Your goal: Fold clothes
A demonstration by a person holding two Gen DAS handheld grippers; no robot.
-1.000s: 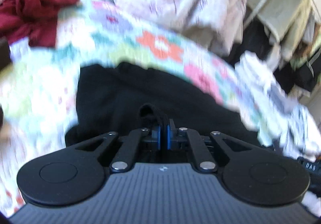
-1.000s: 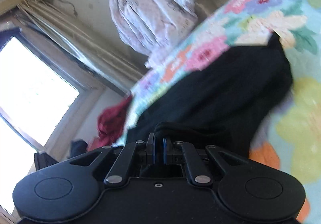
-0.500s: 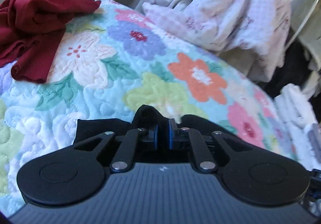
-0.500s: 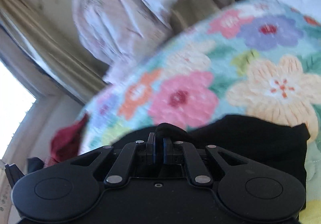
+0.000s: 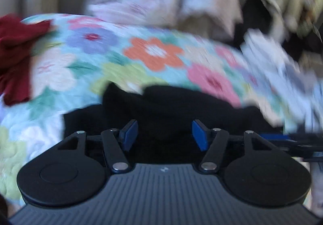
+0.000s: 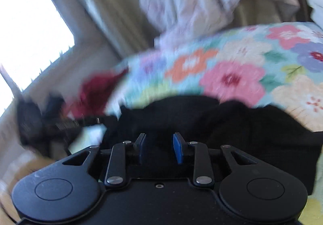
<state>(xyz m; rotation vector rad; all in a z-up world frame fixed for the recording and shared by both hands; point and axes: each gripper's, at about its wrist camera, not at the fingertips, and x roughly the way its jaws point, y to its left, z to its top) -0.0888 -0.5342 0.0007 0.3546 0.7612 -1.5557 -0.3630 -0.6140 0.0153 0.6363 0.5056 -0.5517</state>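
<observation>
Judging the black garment (image 5: 181, 108) by its look, we take it for soft, light knit cloth that sags and bunches wherever it is not supported, neither slippery nor fragile. It lies on the floral quilt (image 5: 97, 67) directly ahead of and beneath both tools, its far edge rumpled into two low humps. A good hold would be a thin pinch at an edge or corner, one tool to each side, so that the cloth hangs straight between us; a grab at the middle would only gather a wad.

Our left gripper (image 5: 165, 134) has just been opening, its blue pads well apart, with dark cloth lying below the gap and nothing pressed between them. Our right gripper (image 6: 159, 147) has likewise been opening, though its pads stand narrower, and they too squeeze nothing; the garment lies under and beyond them. Both tools tilt downward toward the bed, side by side over the same piece.

A crumpled red garment (image 5: 14, 51) waits to the far left of the left gripper, well apart from the black one.
</observation>
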